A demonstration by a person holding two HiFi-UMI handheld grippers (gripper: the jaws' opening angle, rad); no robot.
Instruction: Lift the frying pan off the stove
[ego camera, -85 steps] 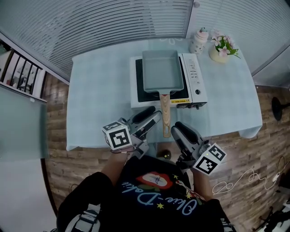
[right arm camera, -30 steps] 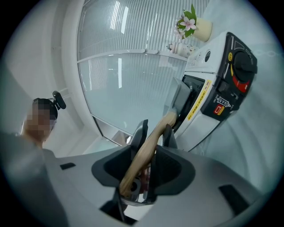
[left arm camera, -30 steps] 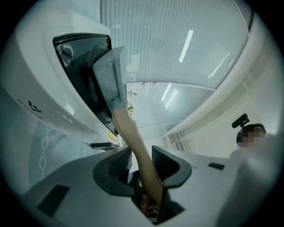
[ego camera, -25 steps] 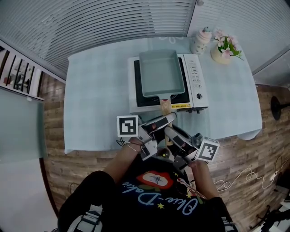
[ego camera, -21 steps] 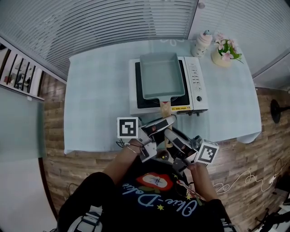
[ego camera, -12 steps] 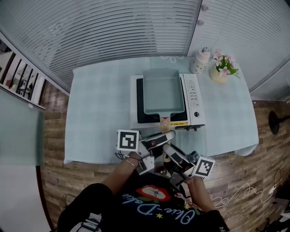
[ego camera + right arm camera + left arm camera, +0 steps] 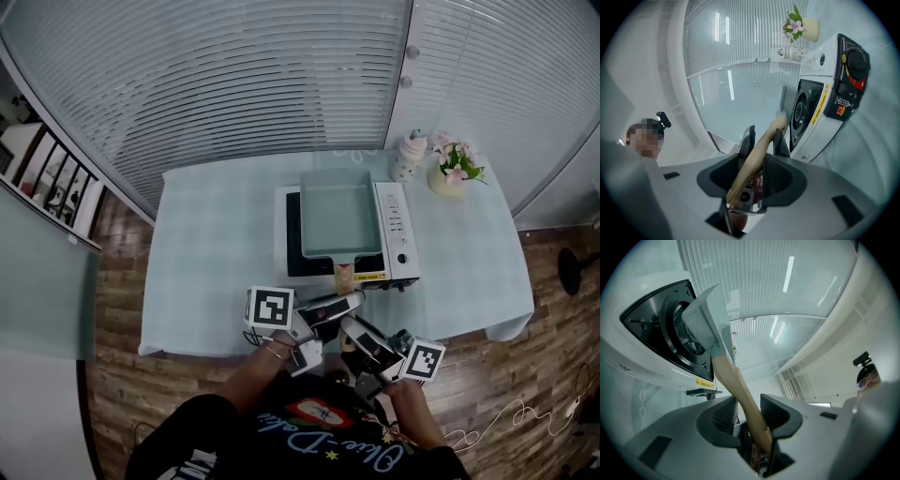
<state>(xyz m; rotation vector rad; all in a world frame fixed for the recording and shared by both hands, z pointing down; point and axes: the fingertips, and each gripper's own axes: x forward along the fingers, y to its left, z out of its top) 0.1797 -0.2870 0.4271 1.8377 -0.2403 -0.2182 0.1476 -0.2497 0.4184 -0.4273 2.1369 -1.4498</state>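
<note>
Grey rectangular frying pan (image 7: 336, 212) is over the white portable stove (image 7: 398, 246) on the blue-clothed worktop (image 7: 216, 253). Left gripper (image 7: 347, 302) and right gripper (image 7: 352, 328) each have fingers pinching its wooden handle (image 7: 343, 277) just off the stove front. Two grips likely stop tipping.

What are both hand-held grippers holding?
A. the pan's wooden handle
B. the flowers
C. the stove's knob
A: the handle sits clamped between the jaws of the left hand-held gripper and of the right hand-held gripper.
</note>
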